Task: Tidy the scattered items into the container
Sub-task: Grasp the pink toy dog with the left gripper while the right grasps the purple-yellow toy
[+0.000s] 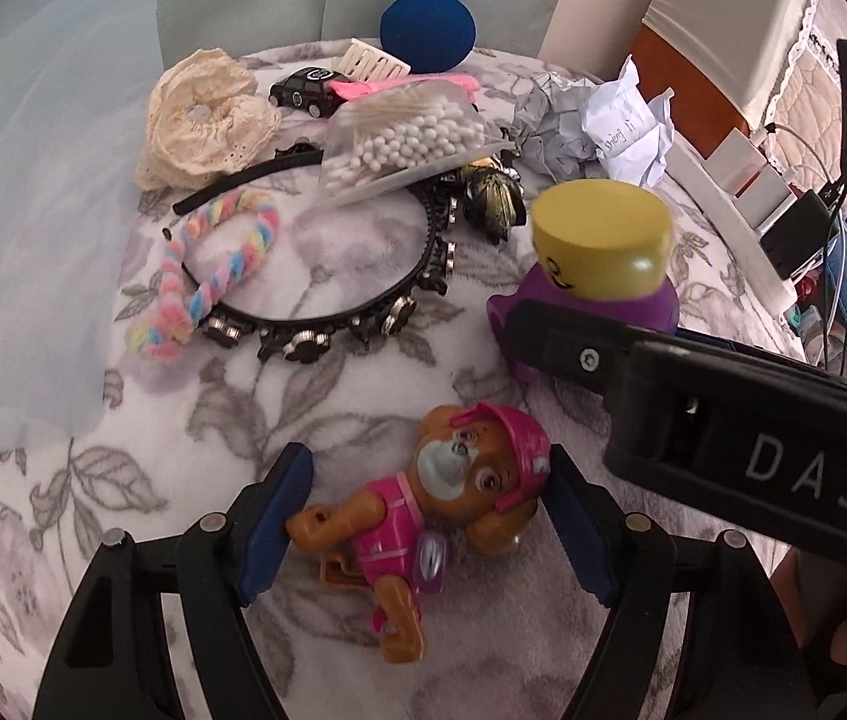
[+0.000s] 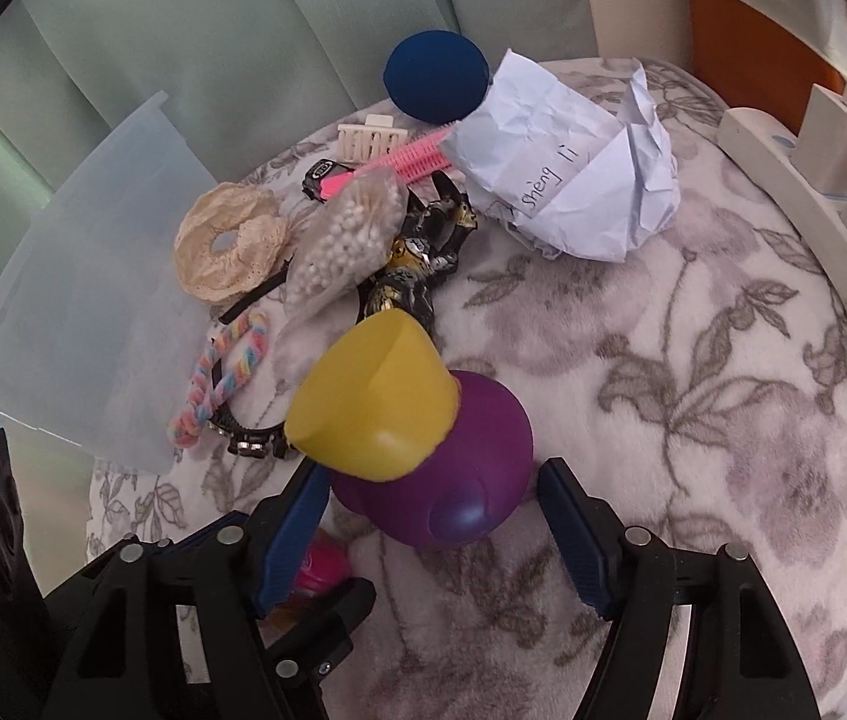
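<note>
A pink and brown toy dog figure (image 1: 423, 510) lies on the floral blanket between the open fingers of my left gripper (image 1: 429, 516), which straddles it without gripping. A purple toy with a yellow head (image 2: 417, 438) stands between the open fingers of my right gripper (image 2: 429, 516); it also shows in the left wrist view (image 1: 597, 264). The pale blue translucent container (image 2: 81, 324) lies at the left. Scattered items include a bag of cotton swabs (image 1: 411, 138), a black studded headband (image 1: 363, 312), a rainbow braid (image 1: 213, 270), a lace scrunchie (image 1: 201, 120) and crumpled paper (image 2: 573, 168).
A blue ball (image 1: 426, 30), a small black toy car (image 1: 303, 90), a white hair clip (image 1: 369, 63) and a gold and black figure (image 1: 492, 198) lie at the back. A white power strip with plugs (image 2: 813, 162) sits at the right edge. Green curtain behind.
</note>
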Motion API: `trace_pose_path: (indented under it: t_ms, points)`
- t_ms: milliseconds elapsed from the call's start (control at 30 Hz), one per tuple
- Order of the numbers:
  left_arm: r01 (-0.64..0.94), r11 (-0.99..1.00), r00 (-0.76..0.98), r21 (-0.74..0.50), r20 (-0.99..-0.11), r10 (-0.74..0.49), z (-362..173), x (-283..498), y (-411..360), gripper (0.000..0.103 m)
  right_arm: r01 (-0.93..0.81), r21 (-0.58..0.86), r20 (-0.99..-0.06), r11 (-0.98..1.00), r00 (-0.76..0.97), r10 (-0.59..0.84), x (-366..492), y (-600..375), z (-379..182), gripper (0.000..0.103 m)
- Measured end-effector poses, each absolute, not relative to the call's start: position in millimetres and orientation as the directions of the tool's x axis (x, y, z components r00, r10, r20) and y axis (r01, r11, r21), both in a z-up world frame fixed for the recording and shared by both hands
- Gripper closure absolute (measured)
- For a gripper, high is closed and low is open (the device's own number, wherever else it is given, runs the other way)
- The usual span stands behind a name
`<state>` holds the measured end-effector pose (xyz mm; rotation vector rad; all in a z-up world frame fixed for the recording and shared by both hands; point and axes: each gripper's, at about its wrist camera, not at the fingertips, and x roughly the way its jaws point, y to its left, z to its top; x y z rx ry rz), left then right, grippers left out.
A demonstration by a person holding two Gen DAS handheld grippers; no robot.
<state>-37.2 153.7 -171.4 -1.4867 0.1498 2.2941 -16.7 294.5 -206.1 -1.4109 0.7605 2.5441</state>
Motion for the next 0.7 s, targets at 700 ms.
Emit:
trace_pose_path:
  t_ms: [700]
  points:
    - [-0.389,-0.907,-0.350,-0.163,-0.885,0.309,-157.7,-28.9,142.9,0.026,-0.373,0.435,-0.793,-0.819,-0.590,-0.152,-2.3,318.0,-198.6,0.046]
